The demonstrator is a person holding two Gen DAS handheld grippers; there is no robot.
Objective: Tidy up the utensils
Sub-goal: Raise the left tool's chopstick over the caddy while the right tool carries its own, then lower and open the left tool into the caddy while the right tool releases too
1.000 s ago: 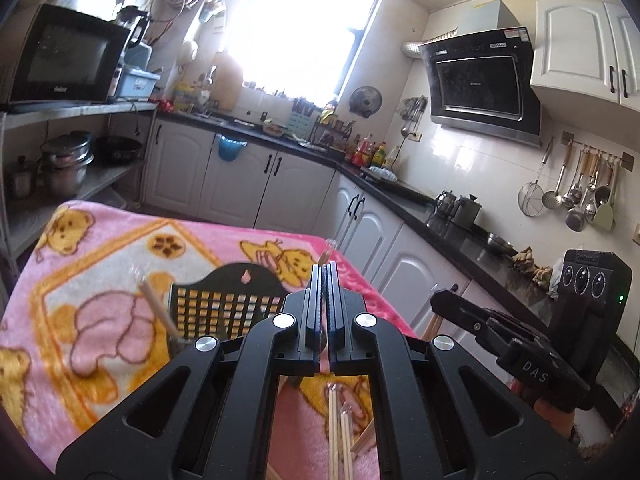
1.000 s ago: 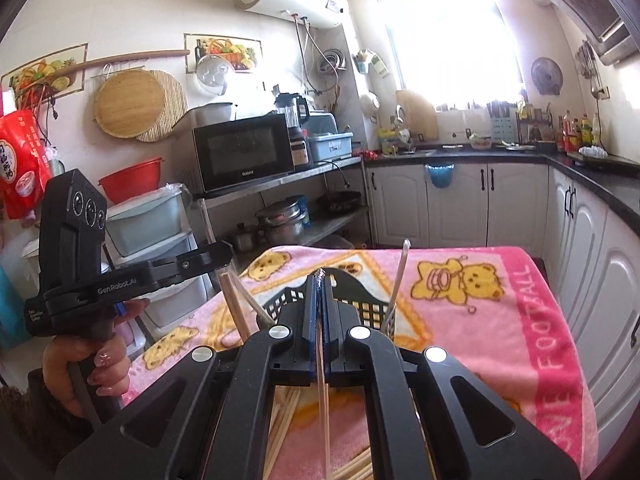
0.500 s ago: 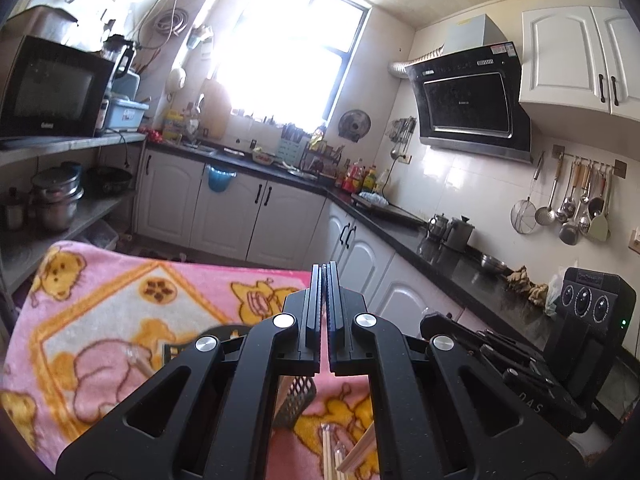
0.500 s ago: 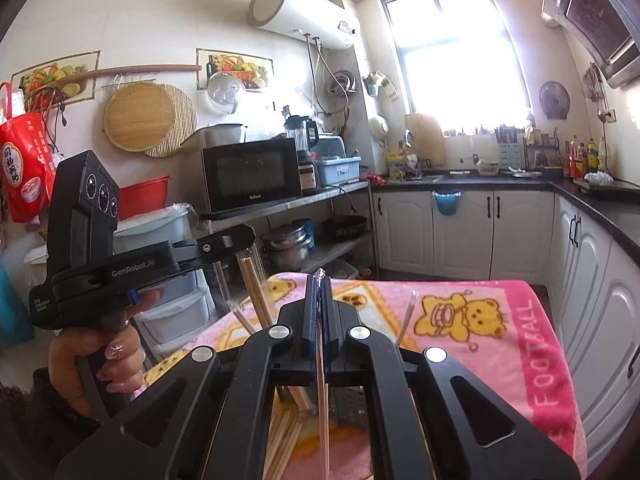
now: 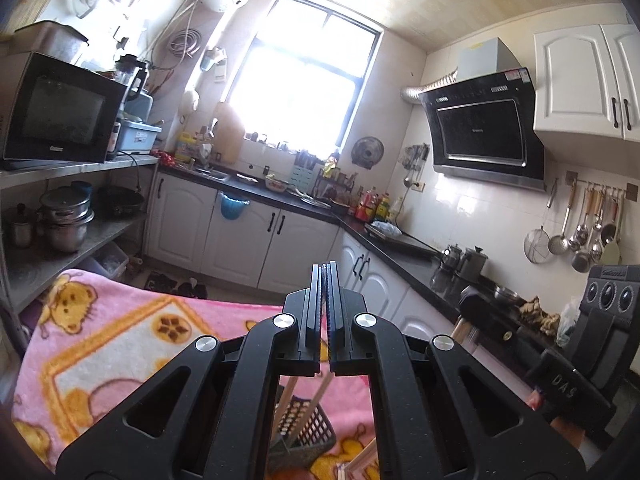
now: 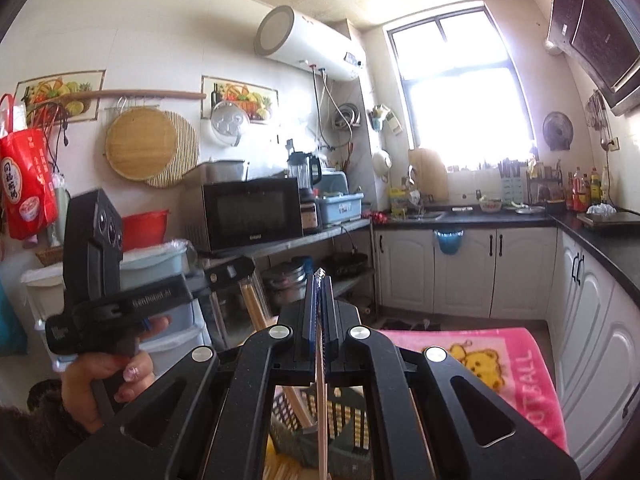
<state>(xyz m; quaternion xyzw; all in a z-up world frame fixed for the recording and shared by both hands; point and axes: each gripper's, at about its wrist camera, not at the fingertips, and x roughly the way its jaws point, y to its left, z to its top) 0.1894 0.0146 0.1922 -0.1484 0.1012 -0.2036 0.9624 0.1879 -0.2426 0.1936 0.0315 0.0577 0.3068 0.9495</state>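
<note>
Pink blanket as landmark | black basket on it, holding upright chopsticks | right gripper clenched on one pale thin chopstick above basket, likely for dropping in | left gripper clenched, chopstick seen beneath it, grasp unclear

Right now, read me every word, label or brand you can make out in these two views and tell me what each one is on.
"FOOTBALL": pink blanket, along its right border.
"DAS": body of the right claw seen from the left wrist.
"GenRobot.AI": body of the left claw, blurred but legible.
Red bag: large Chinese characters, too blurred to read.
Microwave: brand mark too small to read.
Range hood: logo and stickers too small to read.
</note>
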